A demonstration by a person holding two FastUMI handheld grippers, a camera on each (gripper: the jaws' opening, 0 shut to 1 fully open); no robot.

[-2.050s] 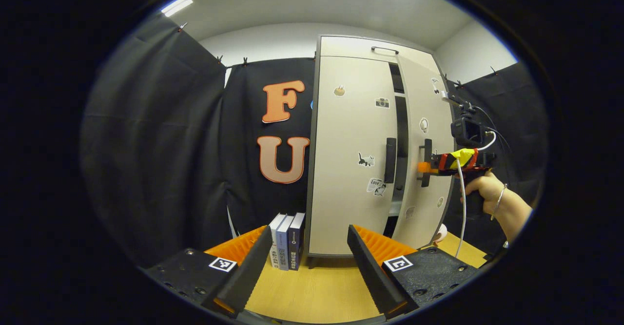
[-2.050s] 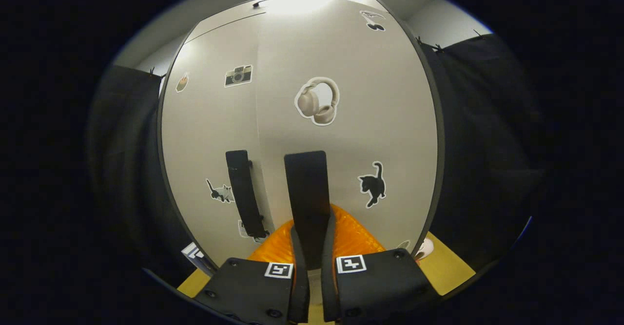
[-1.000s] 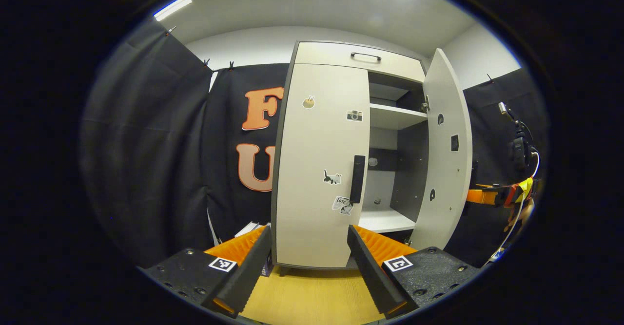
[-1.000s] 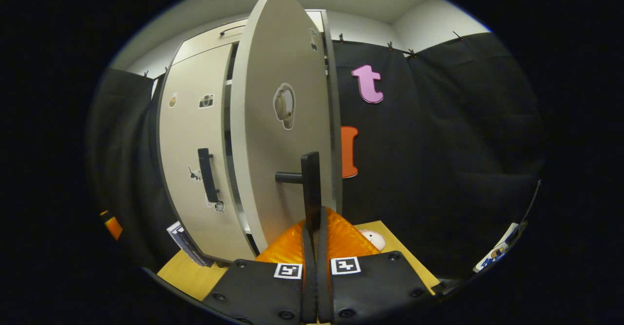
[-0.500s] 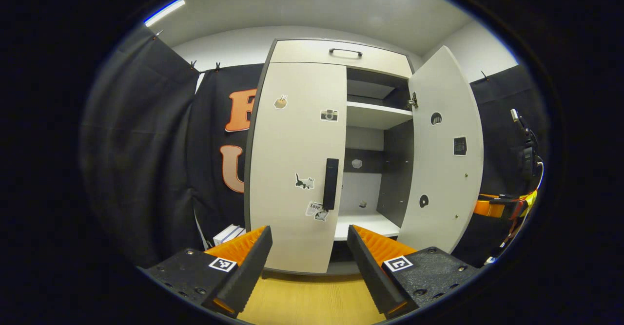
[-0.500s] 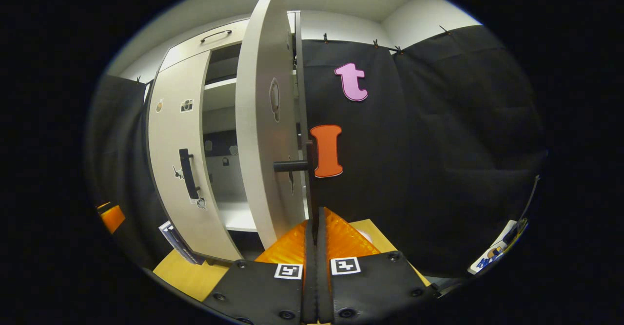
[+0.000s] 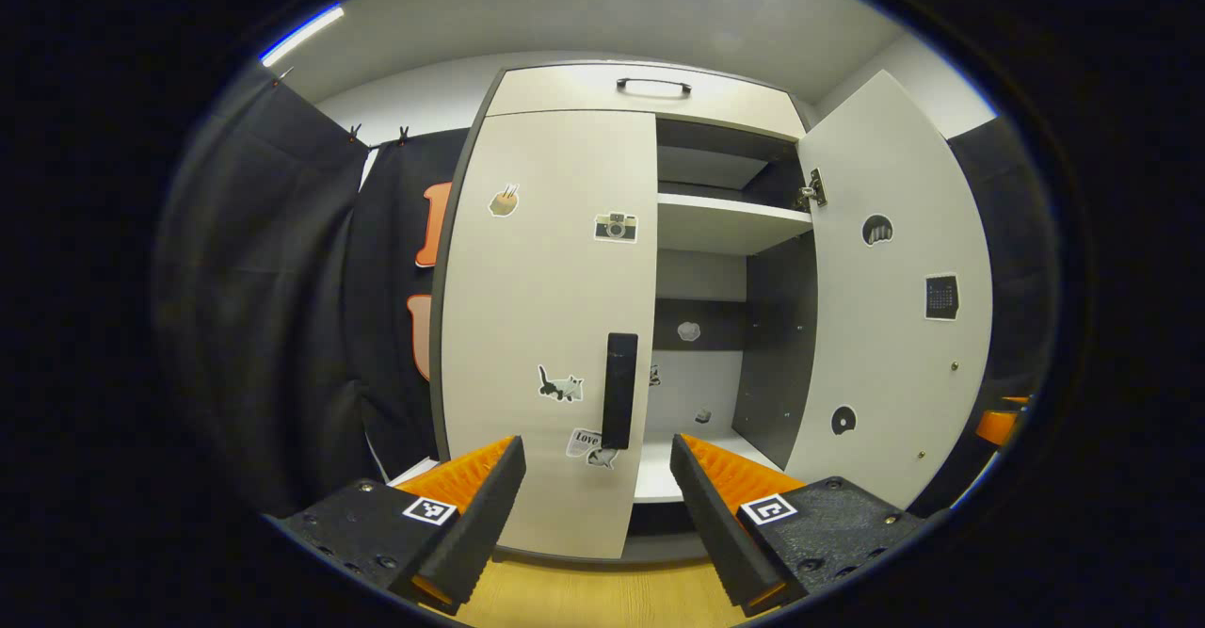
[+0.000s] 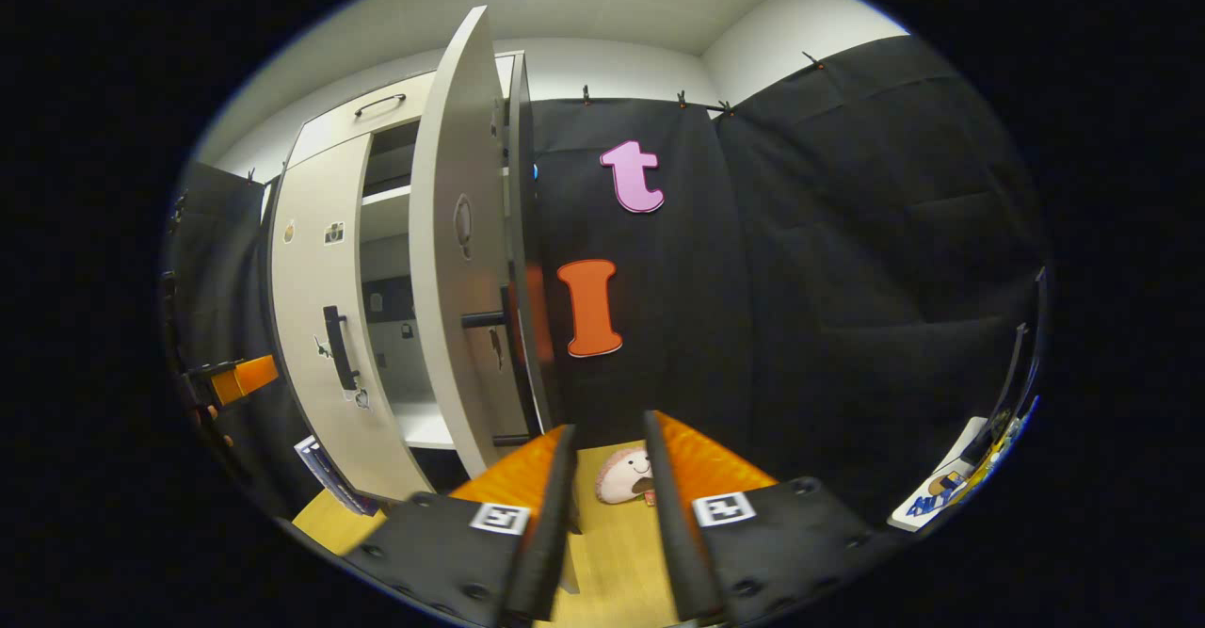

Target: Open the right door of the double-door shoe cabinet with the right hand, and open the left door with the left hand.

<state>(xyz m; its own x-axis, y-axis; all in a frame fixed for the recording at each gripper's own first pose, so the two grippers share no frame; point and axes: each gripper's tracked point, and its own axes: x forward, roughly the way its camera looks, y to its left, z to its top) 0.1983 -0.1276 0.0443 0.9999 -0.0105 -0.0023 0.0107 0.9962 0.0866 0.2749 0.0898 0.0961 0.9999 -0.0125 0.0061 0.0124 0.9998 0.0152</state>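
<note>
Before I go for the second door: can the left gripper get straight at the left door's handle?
Probably yes. The left gripper is open, and the left door's handle stands just ahead between its fingers, with nothing in between.

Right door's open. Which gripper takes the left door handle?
Left. The left gripper is open and faces the closed left door, its handle roughly centred just above the fingers. The right gripper has let go of the open right door.
</note>
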